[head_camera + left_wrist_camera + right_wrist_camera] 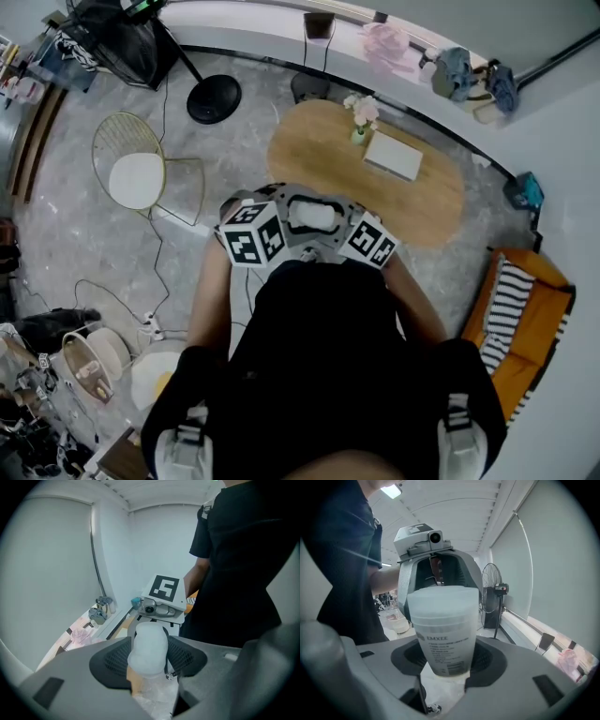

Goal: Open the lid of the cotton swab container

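The cotton swab container (445, 630) is a frosted white tub with a printed label and a lid at its far end. It is held in the air in front of the person's chest, and in the head view the container (312, 216) shows between the two marker cubes. My right gripper (447, 660) is shut on its lower, labelled part. My left gripper (149, 660) faces it from the other side and is shut on the container (149, 641) at the lid end. The left gripper (436, 569) rises behind the tub in the right gripper view. How the lid sits is hidden.
Below, an oval wooden table (441, 202) carries a flower vase (361, 117) and a flat white box (394, 155). A wire chair (141, 173) stands to the left, an orange sofa (520, 319) to the right, and a fan base (214, 98) beyond.
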Tool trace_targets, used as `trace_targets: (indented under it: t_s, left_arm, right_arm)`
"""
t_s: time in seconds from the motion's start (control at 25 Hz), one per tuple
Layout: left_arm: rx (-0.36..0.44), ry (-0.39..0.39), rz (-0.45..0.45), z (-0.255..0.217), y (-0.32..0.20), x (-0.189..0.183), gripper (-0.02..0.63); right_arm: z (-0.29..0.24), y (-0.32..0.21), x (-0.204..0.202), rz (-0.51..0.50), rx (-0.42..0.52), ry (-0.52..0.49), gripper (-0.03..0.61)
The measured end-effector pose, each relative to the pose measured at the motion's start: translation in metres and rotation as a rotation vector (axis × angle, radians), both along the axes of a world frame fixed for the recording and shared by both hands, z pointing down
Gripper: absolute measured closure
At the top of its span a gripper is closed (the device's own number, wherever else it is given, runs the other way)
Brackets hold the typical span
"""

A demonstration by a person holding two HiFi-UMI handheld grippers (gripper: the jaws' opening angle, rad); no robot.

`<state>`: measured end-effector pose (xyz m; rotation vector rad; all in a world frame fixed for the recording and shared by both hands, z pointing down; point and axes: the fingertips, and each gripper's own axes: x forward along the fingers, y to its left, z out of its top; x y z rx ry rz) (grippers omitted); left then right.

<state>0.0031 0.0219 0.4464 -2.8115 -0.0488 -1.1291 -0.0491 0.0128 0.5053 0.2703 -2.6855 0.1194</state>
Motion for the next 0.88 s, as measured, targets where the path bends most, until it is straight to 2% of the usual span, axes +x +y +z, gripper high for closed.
trace_targets:
  t_s: [0.28,0.88]
  left_arm:
    - [-0.025,-0.06,0.022,0.009,0.006,-0.008,0.393]
    - [-0.149,-0.105,0.012,0.015,0.018,-0.03,0.403]
  right_arm:
    - [0.008,0.009,-0.006,-0.015,-0.029,0.018,0.37]
    - [0.011,0.029,-0.02,-0.122,-0.042,0.024,0.377]
